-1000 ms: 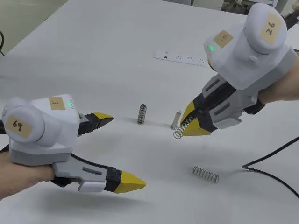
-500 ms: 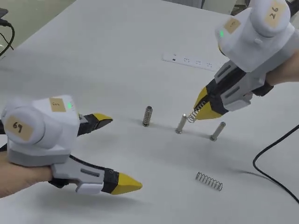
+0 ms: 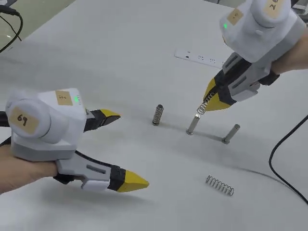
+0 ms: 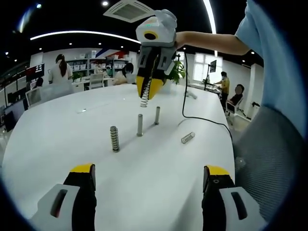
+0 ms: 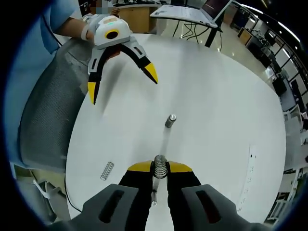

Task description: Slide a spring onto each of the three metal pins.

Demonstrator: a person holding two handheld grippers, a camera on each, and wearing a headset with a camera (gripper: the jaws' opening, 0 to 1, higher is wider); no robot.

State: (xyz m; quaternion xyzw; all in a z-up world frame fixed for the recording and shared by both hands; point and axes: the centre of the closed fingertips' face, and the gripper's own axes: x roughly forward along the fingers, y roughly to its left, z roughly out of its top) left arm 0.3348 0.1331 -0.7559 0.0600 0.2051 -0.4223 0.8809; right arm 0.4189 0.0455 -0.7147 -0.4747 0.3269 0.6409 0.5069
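Three metal pins stand in a row on the white table point(image 3: 96, 62). The left pin point(image 3: 157, 114) point(image 4: 114, 138) point(image 5: 170, 120) wears a spring. The middle pin point(image 3: 193, 124) point(image 4: 140, 125) and the right pin point(image 3: 231, 134) point(image 4: 157, 115) are bare. My right gripper point(image 3: 214, 102) point(image 4: 147, 91) point(image 5: 160, 168) is shut on a spring point(image 3: 206, 105) point(image 4: 144, 98) point(image 5: 160, 166), which hangs just above the middle pin's top. A loose spring point(image 3: 220, 185) point(image 4: 187, 137) point(image 5: 107, 170) lies flat on the table. My left gripper point(image 3: 122, 148) point(image 4: 149, 175) point(image 5: 120, 65) is open and holds nothing, left of the pins.
A white power strip point(image 3: 202, 57) point(image 5: 250, 183) lies at the far side of the table. A black cable point(image 3: 284, 159) point(image 4: 202, 120) curves across the table at the right. People sit at desks in the room behind.
My right gripper has lifted the spring from table height beside the middle pin to just over its top, uncovering the right pin. The left gripper has kept its place.
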